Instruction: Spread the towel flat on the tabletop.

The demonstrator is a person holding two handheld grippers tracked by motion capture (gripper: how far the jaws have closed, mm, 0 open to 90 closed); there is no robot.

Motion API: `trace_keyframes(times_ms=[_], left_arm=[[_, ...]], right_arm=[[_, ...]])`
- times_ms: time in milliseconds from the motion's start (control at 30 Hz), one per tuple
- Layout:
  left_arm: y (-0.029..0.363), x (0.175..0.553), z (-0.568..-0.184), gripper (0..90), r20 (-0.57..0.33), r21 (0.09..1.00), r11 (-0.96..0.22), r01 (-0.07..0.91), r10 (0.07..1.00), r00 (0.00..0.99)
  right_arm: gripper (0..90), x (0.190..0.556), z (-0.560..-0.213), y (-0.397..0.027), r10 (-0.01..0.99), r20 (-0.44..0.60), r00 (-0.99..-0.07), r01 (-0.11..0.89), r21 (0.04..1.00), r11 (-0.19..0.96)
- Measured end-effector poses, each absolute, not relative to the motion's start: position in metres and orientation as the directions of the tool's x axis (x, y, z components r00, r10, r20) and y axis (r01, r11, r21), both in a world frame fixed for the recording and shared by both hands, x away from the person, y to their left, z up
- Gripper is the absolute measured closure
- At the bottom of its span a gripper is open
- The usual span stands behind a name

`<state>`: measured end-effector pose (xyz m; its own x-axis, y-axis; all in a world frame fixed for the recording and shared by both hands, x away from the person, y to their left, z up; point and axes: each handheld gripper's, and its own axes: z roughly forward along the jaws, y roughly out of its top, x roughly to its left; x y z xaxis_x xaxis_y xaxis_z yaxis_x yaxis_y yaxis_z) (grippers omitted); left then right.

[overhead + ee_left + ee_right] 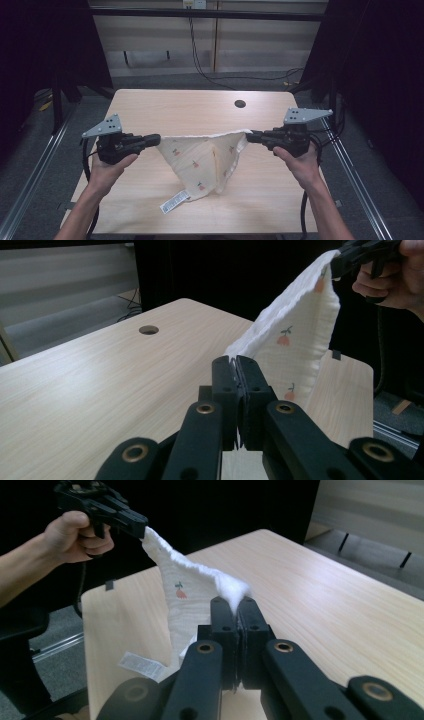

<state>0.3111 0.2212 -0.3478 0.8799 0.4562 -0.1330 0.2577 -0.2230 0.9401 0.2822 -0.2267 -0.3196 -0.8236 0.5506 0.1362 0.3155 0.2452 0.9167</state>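
— Forearms come in from the bottom of the high view; what are the 2 hands doing?
— Each holds a gripper; the left gripper [158,139] is clamped on 1 corner of a cream cloth [200,157], the right gripper [250,136] on the other corner.
— Where is the cloth?
— Stretched between them above the wooden table [150,107]; its top edge runs nearly level; the rest hangs to a point touching the tabletop, with a white label [174,201] lying beside it; small fruit prints dot it.
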Motion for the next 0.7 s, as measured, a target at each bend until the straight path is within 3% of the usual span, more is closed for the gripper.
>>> trace_keyframes(times_ms=[500, 700], left_arm=[[0.229, 0.275, -0.293, 88.2, -0.047, 0.971, -0.196, 0.139, 0.412, 0.91], [0.219, 0.294, -0.315, 88.2, -0.08, 0.954, -0.226, 0.195, 0.435, 0.897]], right_arm=[[88.2, 0.24, -0.278, -0.234, 0.515, 0.068, -0.855, 0.216, 0.948, 0.234], [88.2, 0.248, -0.3, -0.236, 0.541, 0.095, -0.835, 0.264, 0.933, 0.244]])
